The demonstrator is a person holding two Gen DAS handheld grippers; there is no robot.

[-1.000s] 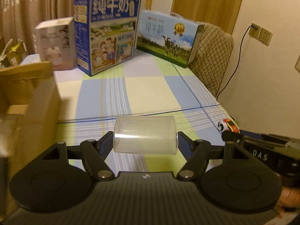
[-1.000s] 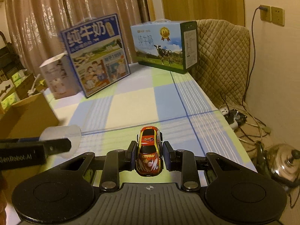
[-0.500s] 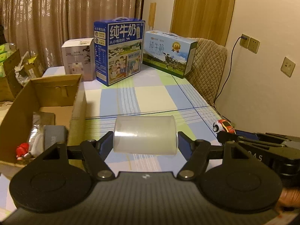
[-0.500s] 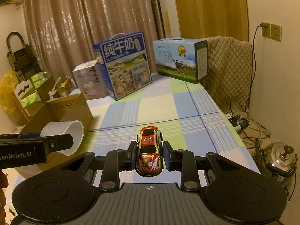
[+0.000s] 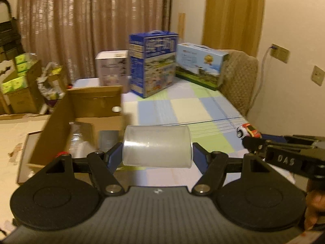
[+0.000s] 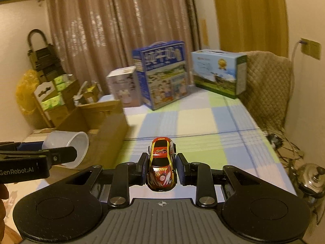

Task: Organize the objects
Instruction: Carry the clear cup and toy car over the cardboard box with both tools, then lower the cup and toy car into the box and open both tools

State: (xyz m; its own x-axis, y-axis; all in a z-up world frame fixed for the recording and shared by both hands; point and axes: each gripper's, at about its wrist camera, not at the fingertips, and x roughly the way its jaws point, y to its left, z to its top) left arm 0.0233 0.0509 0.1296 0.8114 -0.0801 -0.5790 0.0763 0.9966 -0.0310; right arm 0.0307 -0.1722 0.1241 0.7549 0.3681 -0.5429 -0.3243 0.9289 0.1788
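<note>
Plastic cup (image 5: 157, 146) lies sideways between the left gripper (image 5: 157, 154) fingers, held tight, its long way running across from finger to finger and its open mouth to the right. The right gripper (image 6: 161, 168) is nearly closed on the car (image 6: 161, 167), nose pointing away. Both have lifted and pulled back, so the box (image 5: 95, 109) now shows ahead on the left. I think dropping them in comes next.

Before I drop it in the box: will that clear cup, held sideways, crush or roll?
The clear plastic cup looks thin-walled, so probably light and squeezable. The left gripper holds it undeformed. Round-sided, it would likely roll if released sideways.
</note>
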